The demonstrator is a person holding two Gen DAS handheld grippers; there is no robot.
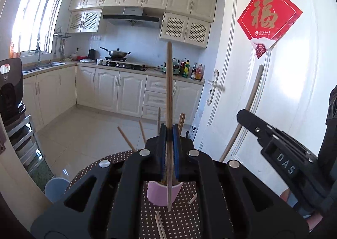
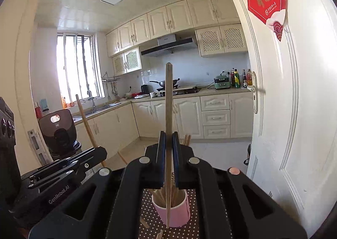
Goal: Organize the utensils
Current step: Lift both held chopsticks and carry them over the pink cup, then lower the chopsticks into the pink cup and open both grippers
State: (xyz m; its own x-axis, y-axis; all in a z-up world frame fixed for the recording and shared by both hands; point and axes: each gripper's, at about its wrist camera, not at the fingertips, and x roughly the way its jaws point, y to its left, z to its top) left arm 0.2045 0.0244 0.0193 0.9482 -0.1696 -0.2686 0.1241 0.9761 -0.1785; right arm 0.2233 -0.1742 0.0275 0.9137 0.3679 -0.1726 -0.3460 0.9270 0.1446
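On the near side of a bright kitchen, well apart from the far counter and stove, stands the polka-dot tabletop (image 1: 181, 222) where the sorting goes on. Largest of the task's things is the pink cup (image 2: 175, 211), upright on the dotted cloth near the far edge of the tabletop; it already bristles with chopsticks (image 2: 160, 195), several leaning out past its rim — so a good part of the job looks done.

Both grippers hang above that cup. The left gripper (image 1: 169, 133) has its blue pads pressed together on a single chopstick (image 1: 169, 83), held upright, its lower tip hanging in front of the cup's wall in the left wrist view and not inside it. The right gripper (image 2: 169, 140) likewise pinches one upright chopstick (image 2: 168, 100), whose lower end shows in front of the pink wall rather than within the rim (whether either tip touches anything I cannot tell). From the right wrist view, the left gripper sits to the left, just beside the cup; from the left wrist view, the right one sits to the right.

Smallest and still waiting — a few loose chopsticks (image 1: 160, 226) lie flat on the cloth on the near side of the cup, one more short piece to its right.

My judgement: the task is past halfway. Left to do are dropping the two held sticks into the cup, then gathering the strays.
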